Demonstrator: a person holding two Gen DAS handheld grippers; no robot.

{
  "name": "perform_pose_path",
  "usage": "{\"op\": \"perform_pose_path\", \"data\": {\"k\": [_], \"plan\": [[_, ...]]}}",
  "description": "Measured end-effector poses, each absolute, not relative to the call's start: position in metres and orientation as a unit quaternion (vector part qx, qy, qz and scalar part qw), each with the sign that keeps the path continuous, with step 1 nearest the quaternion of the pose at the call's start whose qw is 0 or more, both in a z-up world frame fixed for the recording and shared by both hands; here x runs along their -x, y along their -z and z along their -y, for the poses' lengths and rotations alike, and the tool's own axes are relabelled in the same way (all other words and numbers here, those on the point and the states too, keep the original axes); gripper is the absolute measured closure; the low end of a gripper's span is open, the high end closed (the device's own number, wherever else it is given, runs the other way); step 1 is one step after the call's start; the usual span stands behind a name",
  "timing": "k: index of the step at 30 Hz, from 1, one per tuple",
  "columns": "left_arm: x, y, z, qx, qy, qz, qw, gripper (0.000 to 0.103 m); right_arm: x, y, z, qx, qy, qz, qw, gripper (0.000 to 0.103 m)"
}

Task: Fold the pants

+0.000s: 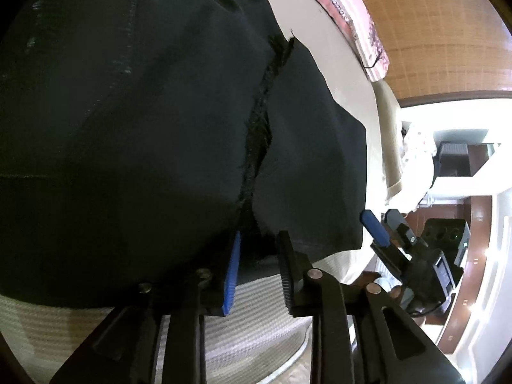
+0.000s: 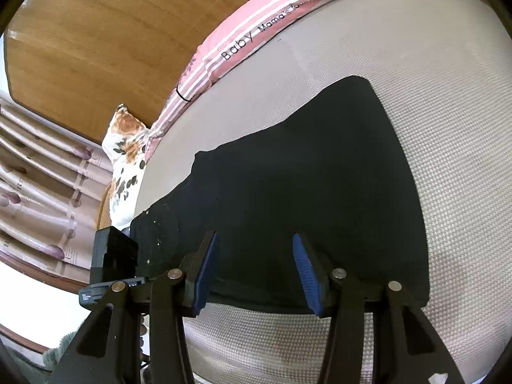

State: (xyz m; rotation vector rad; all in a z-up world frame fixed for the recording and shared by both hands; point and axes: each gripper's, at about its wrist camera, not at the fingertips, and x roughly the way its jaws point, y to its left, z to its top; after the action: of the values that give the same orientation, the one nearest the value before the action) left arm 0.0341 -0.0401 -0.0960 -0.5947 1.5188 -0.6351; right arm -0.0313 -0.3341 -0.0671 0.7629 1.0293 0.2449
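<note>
Pants (image 1: 144,134), dark and nearly black, lie spread on a bed (image 2: 432,102) covered in pale waffle-weave cloth, and both grippers sit at their near edge.

From the left wrist view, the left gripper (image 1: 257,252) has its jaws a modest way apart. Its blue-padded finger lies against the dark cloth at the hem, and a frayed seam (image 1: 262,112) runs up the fabric from just beyond the gap. The other finger, black and ribbed, stands at the edge of the neighbouring fabric panel. Cloth lies in the gap, but the pads do not press together on it, so nothing is gripped. Off to the right of this view the right gripper (image 1: 377,227) shows as a blue pad on a black body, just past the corner of the pants.

From the right wrist view, the right gripper (image 2: 256,268) holds its jaws clearly apart (about mid-width), with both blue pads resting over the near hem. The flat dark cloth fills the space between them, and neither pad squeezes it.

A pink striped pillow (image 2: 243,41) printed with "Baby" lies along the far side of the bed, a floral cushion (image 2: 124,160) sits at its end, and a wooden headboard (image 2: 96,48) rises behind.
</note>
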Motion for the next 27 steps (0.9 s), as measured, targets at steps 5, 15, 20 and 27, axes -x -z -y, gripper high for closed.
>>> {"op": "perform_pose_path", "data": {"k": [5, 15, 20, 27], "plan": [[-0.04, 0.095, 0.053, 0.259, 0.291, -0.66, 0.642, 0.065, 0.032, 0.069, 0.339, -0.359, -0.102, -0.478, 0.795, 0.057], [-0.033, 0.074, 0.052, 0.218, 0.294, -0.627, 0.688, 0.095, 0.032, 0.074, 0.348, -0.36, -0.075, -0.486, 0.793, 0.057], [-0.028, 0.07, 0.041, 0.186, 0.279, -0.62, 0.71, 0.095, 0.029, 0.083, 0.344, -0.352, -0.071, -0.503, 0.786, 0.057], [-0.024, 0.073, 0.057, 0.108, 0.265, -0.615, 0.735, 0.09, 0.02, 0.092, 0.33, -0.311, -0.066, -0.532, 0.784, 0.057]]}}
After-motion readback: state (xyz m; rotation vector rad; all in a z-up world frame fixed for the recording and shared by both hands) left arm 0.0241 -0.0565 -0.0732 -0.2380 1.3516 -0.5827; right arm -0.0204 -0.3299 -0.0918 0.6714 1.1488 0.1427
